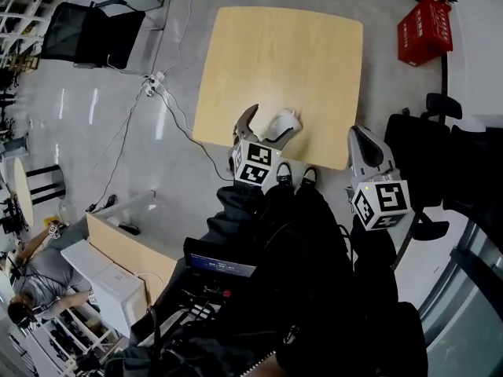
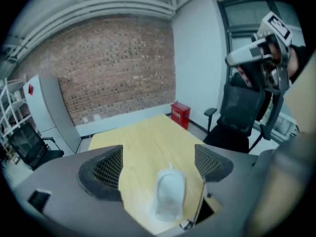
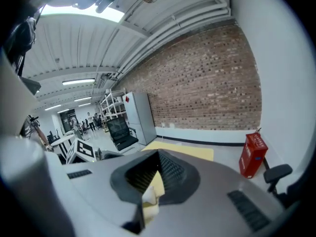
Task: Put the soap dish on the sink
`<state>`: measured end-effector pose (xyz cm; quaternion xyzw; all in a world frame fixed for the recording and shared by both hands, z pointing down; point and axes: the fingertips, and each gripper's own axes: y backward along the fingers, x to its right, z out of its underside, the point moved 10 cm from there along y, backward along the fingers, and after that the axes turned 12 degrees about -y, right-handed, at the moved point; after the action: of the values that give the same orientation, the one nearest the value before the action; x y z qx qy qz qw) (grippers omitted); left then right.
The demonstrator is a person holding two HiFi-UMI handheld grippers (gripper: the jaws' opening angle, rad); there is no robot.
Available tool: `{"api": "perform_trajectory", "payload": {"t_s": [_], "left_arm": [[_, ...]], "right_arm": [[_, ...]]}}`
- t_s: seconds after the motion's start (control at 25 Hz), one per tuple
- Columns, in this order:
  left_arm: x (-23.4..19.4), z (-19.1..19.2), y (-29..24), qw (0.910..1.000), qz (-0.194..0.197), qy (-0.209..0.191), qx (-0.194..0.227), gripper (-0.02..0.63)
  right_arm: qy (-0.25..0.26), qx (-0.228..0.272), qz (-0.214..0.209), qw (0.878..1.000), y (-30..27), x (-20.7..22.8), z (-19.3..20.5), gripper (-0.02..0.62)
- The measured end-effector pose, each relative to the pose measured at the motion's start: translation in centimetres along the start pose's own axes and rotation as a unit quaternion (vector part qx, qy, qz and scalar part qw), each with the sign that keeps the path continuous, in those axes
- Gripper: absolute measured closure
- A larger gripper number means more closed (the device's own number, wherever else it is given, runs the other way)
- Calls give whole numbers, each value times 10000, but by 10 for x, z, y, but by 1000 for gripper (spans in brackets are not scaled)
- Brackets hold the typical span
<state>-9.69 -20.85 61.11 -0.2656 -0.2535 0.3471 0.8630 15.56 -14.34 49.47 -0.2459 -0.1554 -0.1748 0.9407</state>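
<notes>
The soap dish [image 1: 281, 122], a white oval tray, lies on the wooden table [image 1: 275, 61] near its front edge. My left gripper [image 1: 267, 126] is open, with one jaw on each side of the dish and neither seen touching it. In the left gripper view the dish [image 2: 169, 194] sits on the table [image 2: 143, 142] between and just beyond the fingers [image 2: 106, 169]. My right gripper [image 1: 359, 136] hangs shut and empty off the table's front right corner; its pads [image 3: 153, 174] meet. No sink is in view.
A red crate [image 1: 424, 30] stands on the floor past the table's far right corner. Black office chairs are at the right [image 1: 440, 155] and far left [image 1: 90, 34]. Cables [image 1: 157, 93] run over the floor left of the table. A person works at a desk [image 1: 118, 265] lower left.
</notes>
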Motion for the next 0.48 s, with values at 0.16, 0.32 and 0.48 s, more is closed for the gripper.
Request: {"api": "perform_trajectory", "payload": {"t_s": [0.16, 0.32, 0.48], "left_arm": [[-22, -47, 46, 9925, -433, 540, 1005, 156], [-34, -82, 85, 9810, -734, 663, 1669, 239], [-43, -107, 118, 9697, -1076, 603, 2111, 354]], "right_arm": [[138, 336, -196, 9991, 4, -19, -22, 591], [280, 664, -387, 9967, 13, -37, -45, 591], [410, 925, -519, 9935, 23, -52, -64, 591]]}}
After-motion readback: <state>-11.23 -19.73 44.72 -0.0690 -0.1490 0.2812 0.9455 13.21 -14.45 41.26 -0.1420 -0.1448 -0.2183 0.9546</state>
